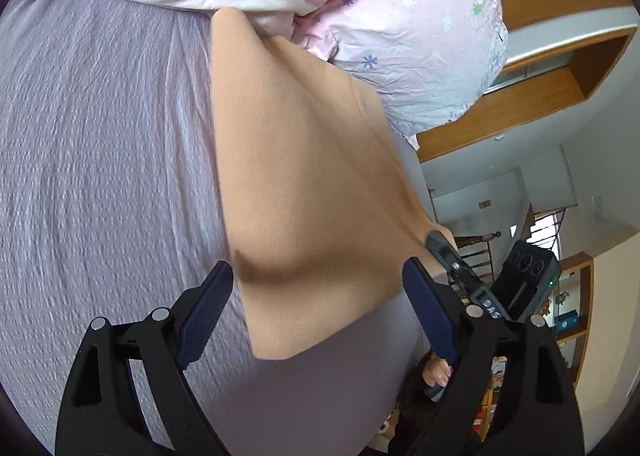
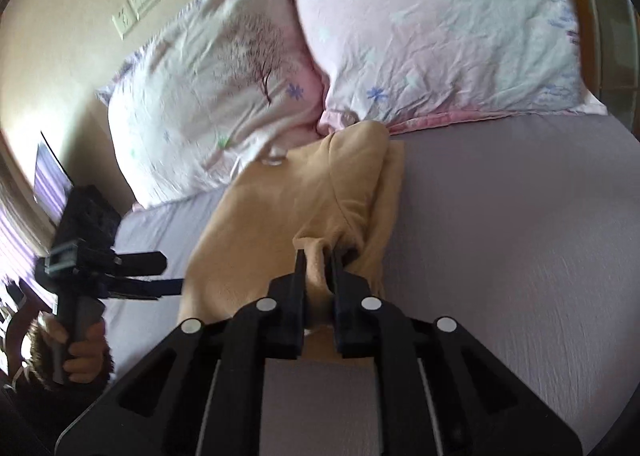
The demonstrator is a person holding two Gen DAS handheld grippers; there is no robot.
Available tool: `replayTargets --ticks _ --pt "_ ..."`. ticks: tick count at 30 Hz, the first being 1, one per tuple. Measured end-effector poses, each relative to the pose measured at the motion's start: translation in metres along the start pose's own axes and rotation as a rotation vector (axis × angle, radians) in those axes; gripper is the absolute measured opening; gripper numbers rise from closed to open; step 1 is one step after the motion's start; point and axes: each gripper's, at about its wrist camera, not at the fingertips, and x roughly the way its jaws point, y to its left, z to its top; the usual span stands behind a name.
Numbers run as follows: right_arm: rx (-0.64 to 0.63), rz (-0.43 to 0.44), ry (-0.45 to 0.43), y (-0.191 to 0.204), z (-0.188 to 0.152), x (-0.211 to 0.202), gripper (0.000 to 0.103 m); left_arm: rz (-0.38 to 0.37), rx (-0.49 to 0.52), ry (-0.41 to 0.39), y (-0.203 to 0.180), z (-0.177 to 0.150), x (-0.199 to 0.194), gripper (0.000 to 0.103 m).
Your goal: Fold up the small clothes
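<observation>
A small tan fleece garment (image 1: 304,183) lies on the lilac bed sheet (image 1: 100,159), its far end against the pillows. My left gripper (image 1: 320,288) is open, its jaws wide apart just above the garment's near edge, holding nothing. It also shows at the left of the right wrist view (image 2: 160,272), beside the garment. My right gripper (image 2: 318,260) is shut on a bunched fold of the tan garment (image 2: 280,207) and lifts it slightly off the sheet. The right gripper (image 1: 444,248) shows in the left wrist view at the garment's right edge.
Two pink flowered pillows (image 2: 224,95) (image 2: 432,27) lie at the head of the bed, touching the garment's far end. The lilac sheet (image 2: 512,240) stretches to the right. A wooden frame (image 1: 560,67) and shelves (image 1: 576,308) stand beyond the bed's edge.
</observation>
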Motion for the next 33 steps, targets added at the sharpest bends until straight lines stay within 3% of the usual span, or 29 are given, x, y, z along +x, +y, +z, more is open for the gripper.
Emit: replayTargets --ticks 3,5,7,8,9,15,20,21,22,23,26,28,30,32,33 --pt "0.002 -0.085 0.118 -0.012 -0.022 0.021 0.013 0.013 0.020 0.030 0.002 -0.006 0.001 0.087" --pt "0.058 -0.036 0.111 -0.018 -0.018 0.012 0.018 0.019 0.028 0.060 0.002 -0.011 0.004 0.087" --pt "0.103 0.012 0.042 -0.021 -0.005 -0.006 0.039 0.027 0.052 0.068 -0.001 -0.016 0.006 0.087" --pt "0.119 0.027 -0.006 -0.023 0.005 -0.015 0.065 0.036 0.062 0.066 -0.002 -0.016 0.008 0.087" --pt "0.134 0.022 -0.022 -0.025 0.016 -0.016 0.078 0.059 0.076 0.062 -0.004 -0.015 0.010 0.087" --pt "0.303 0.054 0.164 -0.060 0.057 0.049 0.078 0.114 0.025 0.014 0.003 0.014 0.025 0.087" --pt "0.324 0.091 0.271 -0.067 0.048 0.086 0.077 0.057 -0.053 -0.030 0.015 0.039 0.030 0.087" --pt "0.316 0.104 0.277 -0.066 0.045 0.090 0.070 0.037 -0.067 -0.040 0.018 0.043 0.032 0.087" --pt "0.297 0.116 0.267 -0.063 0.043 0.091 0.060 0.023 -0.077 -0.048 0.020 0.045 0.032 0.085" --pt "0.293 0.151 0.276 -0.060 0.040 0.095 0.033 0.020 -0.082 -0.051 0.021 0.047 0.033 0.070" --pt "0.278 0.176 0.223 -0.053 0.037 0.087 0.029 -0.001 -0.080 -0.057 0.025 0.046 0.025 0.036" --pt "0.281 0.244 0.195 -0.045 0.040 0.083 0.026 -0.037 -0.059 -0.079 0.025 0.046 0.008 0.033" --pt "0.257 0.308 0.187 -0.026 0.040 0.085 0.025 -0.014 -0.013 -0.142 0.025 0.043 -0.026 0.033" --pt "0.200 0.300 0.208 -0.002 0.042 0.102 0.026 0.017 0.012 -0.177 0.029 0.040 -0.045 0.036" --pt "0.179 0.278 0.226 0.006 0.040 0.110 0.029 0.069 0.021 -0.194 0.033 0.039 -0.052 0.038"
